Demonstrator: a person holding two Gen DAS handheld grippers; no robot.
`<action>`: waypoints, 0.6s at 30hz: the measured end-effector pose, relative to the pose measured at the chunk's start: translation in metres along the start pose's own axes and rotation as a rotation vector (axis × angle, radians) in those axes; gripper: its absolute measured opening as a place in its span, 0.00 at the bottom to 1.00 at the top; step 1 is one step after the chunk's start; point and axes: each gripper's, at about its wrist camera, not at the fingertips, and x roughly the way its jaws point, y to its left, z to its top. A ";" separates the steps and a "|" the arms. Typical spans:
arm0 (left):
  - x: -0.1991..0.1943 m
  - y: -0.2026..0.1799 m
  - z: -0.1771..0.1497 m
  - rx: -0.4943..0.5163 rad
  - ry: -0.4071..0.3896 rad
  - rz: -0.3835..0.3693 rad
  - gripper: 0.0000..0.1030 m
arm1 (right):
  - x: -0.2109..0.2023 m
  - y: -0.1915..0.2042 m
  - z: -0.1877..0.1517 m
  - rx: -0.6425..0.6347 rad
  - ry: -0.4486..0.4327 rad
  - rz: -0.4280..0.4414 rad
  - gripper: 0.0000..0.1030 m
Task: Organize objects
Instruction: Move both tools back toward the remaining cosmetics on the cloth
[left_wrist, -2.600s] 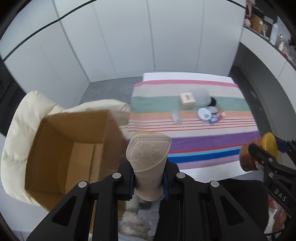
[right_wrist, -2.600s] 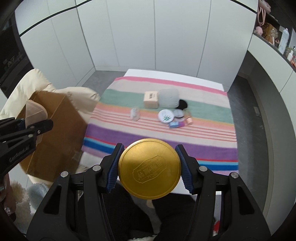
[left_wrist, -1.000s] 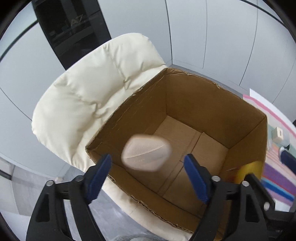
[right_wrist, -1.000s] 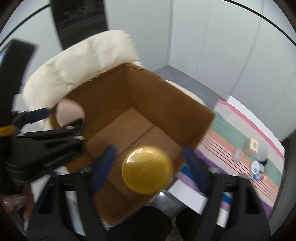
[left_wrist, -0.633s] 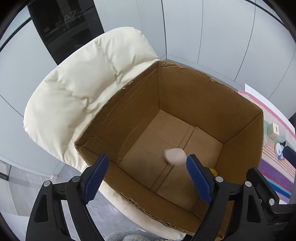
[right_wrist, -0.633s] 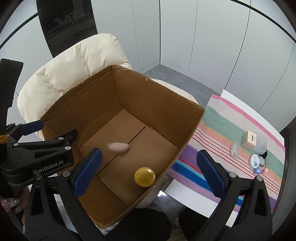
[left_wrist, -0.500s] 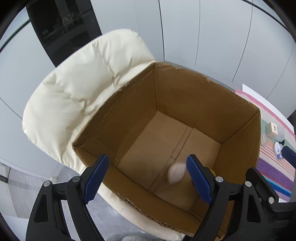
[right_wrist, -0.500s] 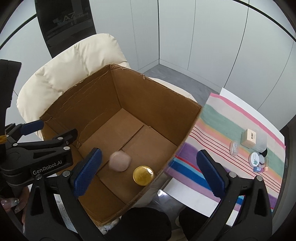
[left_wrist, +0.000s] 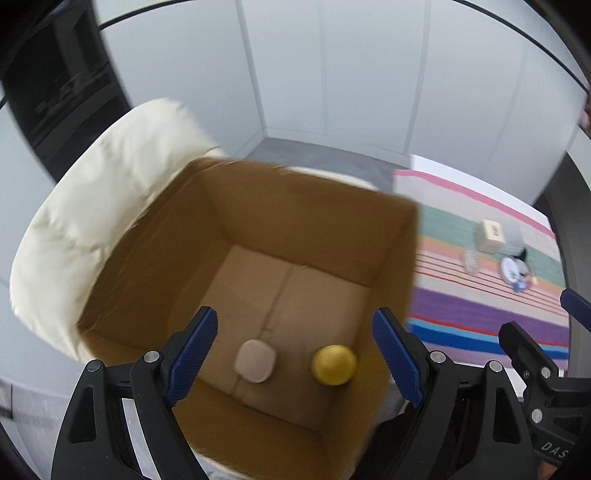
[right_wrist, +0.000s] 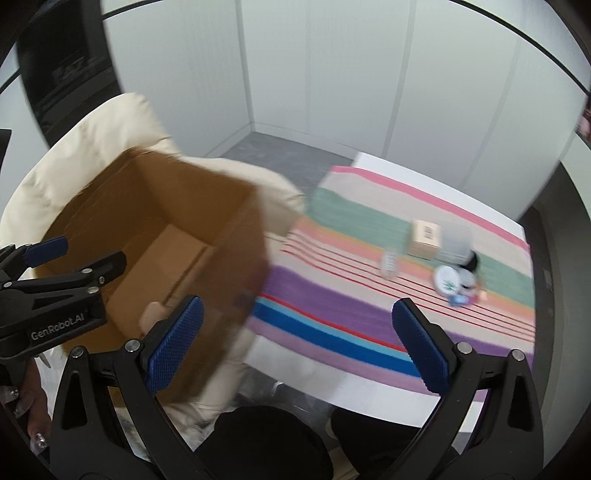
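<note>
An open cardboard box (left_wrist: 258, 206) sits on a cream padded chair (left_wrist: 92, 206). On its floor lie a beige pouch (left_wrist: 255, 361) and a gold-lidded jar (left_wrist: 334, 364). My left gripper (left_wrist: 291, 350) is open and empty above the box's near side. My right gripper (right_wrist: 291, 343) is open and empty, to the right of the box (right_wrist: 129, 206), over the near edge of the striped cloth (right_wrist: 369, 291). Several small items stay on the cloth: a tan carton (right_wrist: 425, 239), a round white tin (right_wrist: 447, 280), a clear small bottle (right_wrist: 388, 263).
The striped cloth covers a white table (right_wrist: 369, 384) right of the chair. White wall panels (left_wrist: 332, 74) stand behind. The right gripper (left_wrist: 539, 369) shows at the left wrist view's right edge; the left gripper (right_wrist: 55, 284) shows at the right wrist view's left.
Both grippers opened over the box; the pouch and the gold jar fell in and came to rest on its floor. The right gripper has since swung right toward the table.
</note>
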 end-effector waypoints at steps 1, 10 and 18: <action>-0.001 -0.014 0.002 0.026 -0.007 -0.012 0.85 | -0.002 -0.010 -0.001 0.015 -0.003 -0.013 1.00; -0.004 -0.108 0.008 0.172 -0.010 -0.087 0.85 | -0.023 -0.093 -0.022 0.136 -0.009 -0.105 1.00; -0.006 -0.170 0.011 0.239 -0.005 -0.149 0.85 | -0.037 -0.153 -0.040 0.228 -0.006 -0.162 1.00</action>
